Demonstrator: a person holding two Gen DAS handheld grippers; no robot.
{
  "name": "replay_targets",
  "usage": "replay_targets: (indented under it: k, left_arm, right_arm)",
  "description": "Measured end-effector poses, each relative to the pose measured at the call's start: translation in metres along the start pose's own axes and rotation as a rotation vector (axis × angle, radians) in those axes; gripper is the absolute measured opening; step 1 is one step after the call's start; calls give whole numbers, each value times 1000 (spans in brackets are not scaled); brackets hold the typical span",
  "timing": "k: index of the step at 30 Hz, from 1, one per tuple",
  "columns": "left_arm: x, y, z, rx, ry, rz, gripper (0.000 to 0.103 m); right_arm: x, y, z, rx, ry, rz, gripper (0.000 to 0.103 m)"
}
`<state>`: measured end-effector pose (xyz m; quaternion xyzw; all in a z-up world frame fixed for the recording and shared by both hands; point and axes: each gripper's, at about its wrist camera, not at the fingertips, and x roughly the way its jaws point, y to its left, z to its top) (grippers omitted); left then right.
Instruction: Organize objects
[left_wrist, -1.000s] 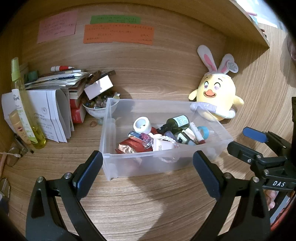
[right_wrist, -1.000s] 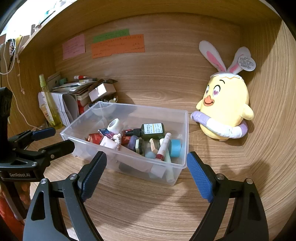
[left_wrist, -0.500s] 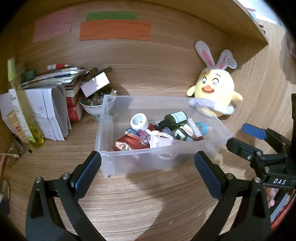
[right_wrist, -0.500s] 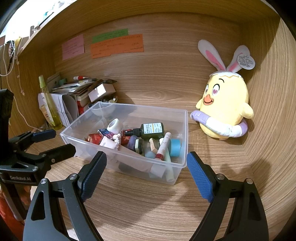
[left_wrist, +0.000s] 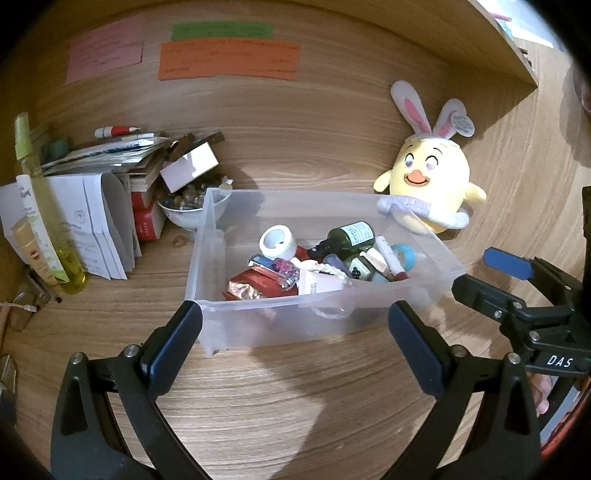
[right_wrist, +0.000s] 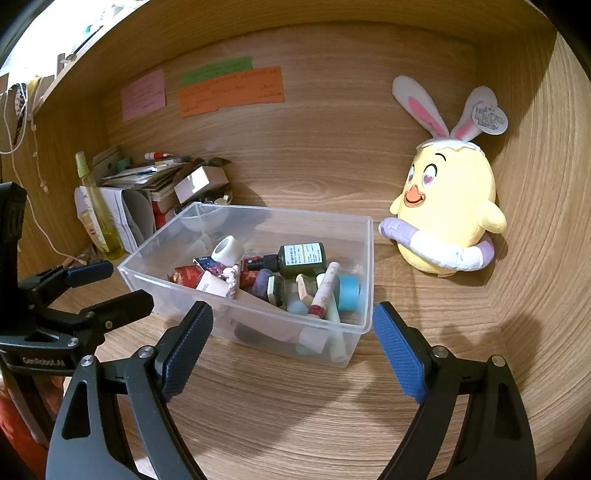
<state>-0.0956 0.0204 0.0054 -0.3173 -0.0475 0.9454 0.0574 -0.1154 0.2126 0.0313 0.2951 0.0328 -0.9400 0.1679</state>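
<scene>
A clear plastic bin (left_wrist: 280, 317) (right_wrist: 354, 258) stands on the wooden desk. It holds several small items: a white tape roll (left_wrist: 277, 242), a dark green bottle (right_wrist: 302, 258), a red foil packet (left_wrist: 251, 286), a blue tape roll (right_wrist: 348, 292) and a lip tube (right_wrist: 325, 290). My left gripper (left_wrist: 293, 343) is open and empty just in front of the bin's near wall. My right gripper (right_wrist: 291, 349) is open and empty at the bin's near right corner. Each gripper also shows in the other's view: the right (left_wrist: 517, 291), the left (right_wrist: 88, 291).
A yellow chick plush with bunny ears (left_wrist: 428, 192) (right_wrist: 448, 218) sits right of the bin against the side wall. At the left stand stacked books and papers (left_wrist: 107, 192), a bowl of small stones (left_wrist: 184, 208) and a yellow-green spray bottle (left_wrist: 40, 206). Sticky notes (left_wrist: 229, 61) hang on the back wall.
The left gripper has moved slightly closer to the bin and tilted a bit down. The right gripper has barely moved. Both stay open.
</scene>
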Motion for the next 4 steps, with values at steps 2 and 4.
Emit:
replay_targets:
  k: [2,4]
  left_arm:
    - [1,2,0,-10,-3,7,102]
    - [2,5,0,-22,7,1,102]
  right_arm:
    - [1,0,0,2,3,1,87]
    - [2,0,-1,4,6,-2,87]
